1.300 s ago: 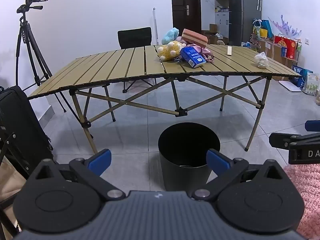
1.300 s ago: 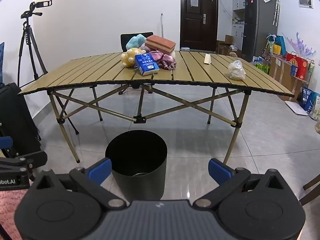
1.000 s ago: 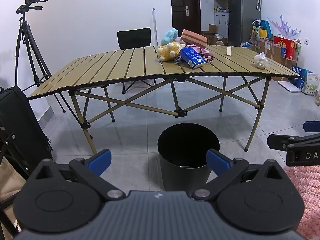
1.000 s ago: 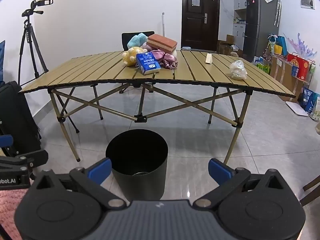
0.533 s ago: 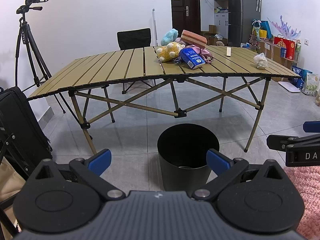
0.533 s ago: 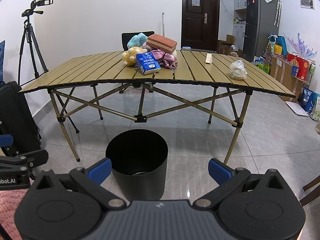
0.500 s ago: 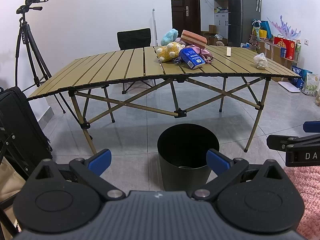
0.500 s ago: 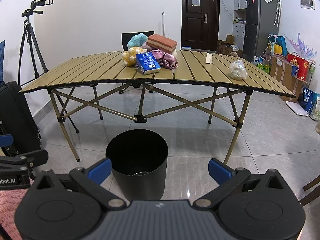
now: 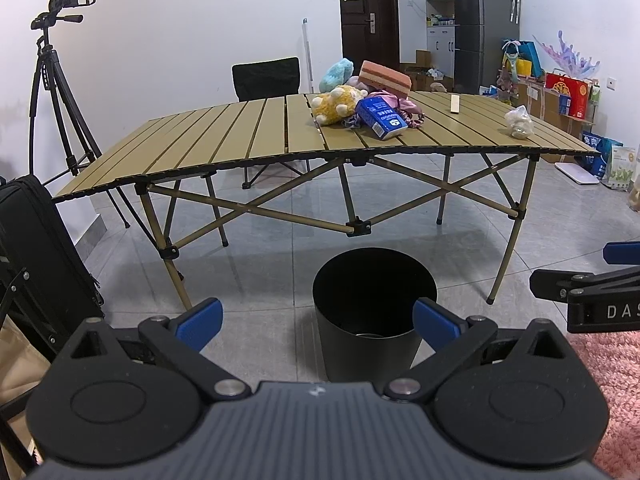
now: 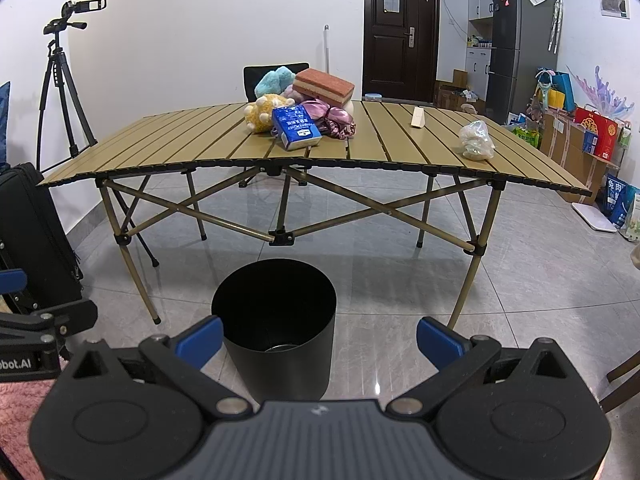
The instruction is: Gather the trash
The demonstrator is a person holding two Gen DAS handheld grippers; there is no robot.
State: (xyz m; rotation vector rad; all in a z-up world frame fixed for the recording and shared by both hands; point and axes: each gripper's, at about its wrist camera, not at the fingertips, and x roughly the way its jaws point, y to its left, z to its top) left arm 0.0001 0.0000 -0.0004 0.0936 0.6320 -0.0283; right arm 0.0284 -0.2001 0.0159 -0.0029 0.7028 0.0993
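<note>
Both grippers — left gripper (image 9: pixel 316 316), right gripper (image 10: pixel 318 338) — hang empty with jaws spread over the black bin (image 10: pixel 274 308), while the crumpled plastic bag (image 10: pixel 475 141), probably trash, sits on the counter (image 10: pixel 200 140) ahead-right — nearer the right.

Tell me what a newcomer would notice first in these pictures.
A black bin stands on the tiled floor in front of a slatted folding table. On the table's far middle sits a pile of plush toys with a blue packet in front, and a crumpled plastic bag lies alone near the right end.
</note>
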